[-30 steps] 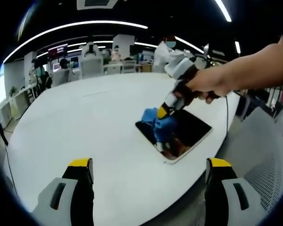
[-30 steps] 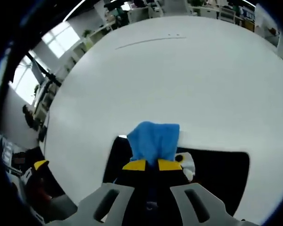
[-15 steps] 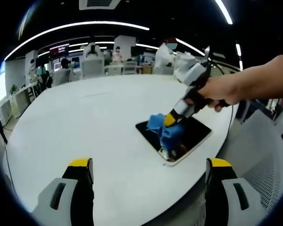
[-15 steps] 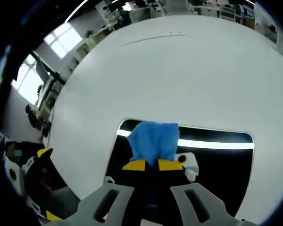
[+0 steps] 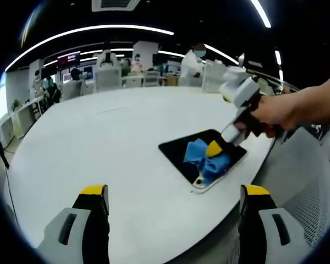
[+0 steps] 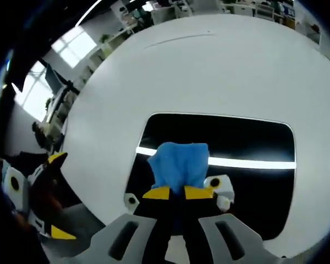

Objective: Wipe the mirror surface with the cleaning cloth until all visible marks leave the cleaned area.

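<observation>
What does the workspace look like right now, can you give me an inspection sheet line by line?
Surface: large white round table, matte, mostly bare.
Job's things: dark rectangular mirror lying flat near the table edge, reflecting a ceiling light strip; blue cleaning cloth pressed on it.
Clutter: nothing seen on the table apart from the mirror and cloth.
Grippers: right gripper shut on the cloth over the mirror, held by a hand; left gripper open, hovering short of the table, holding nothing.
Cables: nothing seen on the table.
Surroundings: open office with desks, chairs, monitors, people in the background; mesh chair beside the table.
</observation>
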A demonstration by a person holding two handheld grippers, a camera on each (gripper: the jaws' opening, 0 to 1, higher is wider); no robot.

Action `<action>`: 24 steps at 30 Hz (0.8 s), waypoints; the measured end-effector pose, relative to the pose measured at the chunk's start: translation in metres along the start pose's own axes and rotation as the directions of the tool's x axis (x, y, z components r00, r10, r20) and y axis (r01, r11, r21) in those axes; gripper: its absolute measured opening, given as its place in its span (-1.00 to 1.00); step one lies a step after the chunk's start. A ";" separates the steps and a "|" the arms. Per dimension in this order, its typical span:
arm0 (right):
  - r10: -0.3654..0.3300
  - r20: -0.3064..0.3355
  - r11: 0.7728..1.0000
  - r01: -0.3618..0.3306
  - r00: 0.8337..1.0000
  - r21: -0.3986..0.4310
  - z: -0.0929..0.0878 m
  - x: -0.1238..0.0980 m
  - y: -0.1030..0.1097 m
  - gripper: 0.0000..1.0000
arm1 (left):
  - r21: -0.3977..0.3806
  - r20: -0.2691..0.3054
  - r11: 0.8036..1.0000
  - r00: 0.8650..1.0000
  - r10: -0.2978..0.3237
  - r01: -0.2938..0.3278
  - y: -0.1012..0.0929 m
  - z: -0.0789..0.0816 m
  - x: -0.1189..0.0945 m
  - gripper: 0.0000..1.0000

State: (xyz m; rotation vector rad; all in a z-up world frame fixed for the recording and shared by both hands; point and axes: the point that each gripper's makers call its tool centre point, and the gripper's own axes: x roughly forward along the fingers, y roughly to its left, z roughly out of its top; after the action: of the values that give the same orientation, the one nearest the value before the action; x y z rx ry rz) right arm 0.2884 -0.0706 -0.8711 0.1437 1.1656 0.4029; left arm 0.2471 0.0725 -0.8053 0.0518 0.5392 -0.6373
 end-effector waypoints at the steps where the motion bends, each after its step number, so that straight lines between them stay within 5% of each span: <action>1: 0.001 0.000 1.000 -0.001 1.000 0.002 -0.002 -0.001 0.001 -0.98 | 0.001 -0.002 1.000 1.000 -0.001 0.001 0.000 0.000 0.000 0.99; 15: 0.048 -0.007 0.997 -0.048 0.999 0.056 -0.027 -0.013 0.010 -0.97 | 0.002 -0.001 1.000 1.000 0.009 -0.009 0.002 -0.001 0.000 0.99; 24: 0.061 -0.008 0.996 -0.060 0.998 0.063 -0.028 -0.012 0.012 -0.97 | 0.001 -0.002 1.000 1.000 0.011 -0.011 0.003 -0.001 -0.001 0.99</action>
State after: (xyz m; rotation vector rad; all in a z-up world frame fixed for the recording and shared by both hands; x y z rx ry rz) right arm 0.2560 -0.0671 -0.8676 0.2323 1.1862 0.4206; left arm 0.2478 0.0752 -0.8059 0.0563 0.5399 -0.6268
